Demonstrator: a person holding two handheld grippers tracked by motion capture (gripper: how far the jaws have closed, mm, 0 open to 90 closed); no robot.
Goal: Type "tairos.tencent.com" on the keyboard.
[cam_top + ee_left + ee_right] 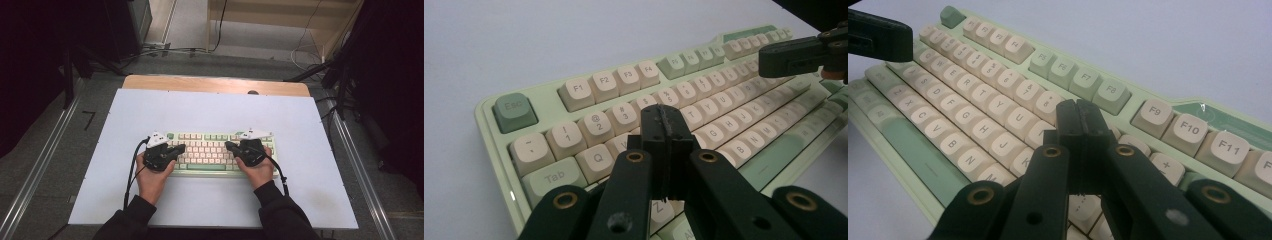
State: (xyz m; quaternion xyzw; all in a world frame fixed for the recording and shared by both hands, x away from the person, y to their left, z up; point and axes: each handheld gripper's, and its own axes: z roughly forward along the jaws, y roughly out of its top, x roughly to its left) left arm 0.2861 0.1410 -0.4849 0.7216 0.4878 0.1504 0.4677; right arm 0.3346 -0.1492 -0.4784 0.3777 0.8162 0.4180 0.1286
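Observation:
A pale green keyboard with cream keys lies near the front middle of the white table; it also shows in the left gripper view and the right gripper view. My left gripper hovers over the keyboard's left half, angled inward. Its jaws are shut with nothing between them, tips above the upper letter rows. My right gripper hovers over the right half, also shut and empty, with its tips above the keys below the number row. Each gripper shows in the other's view: the right one, the left one.
The white table surface has bare room on all sides of the keyboard. A wooden strip runs along the far edge. Metal rails flank the table, and cables and dark stands sit on the floor beyond.

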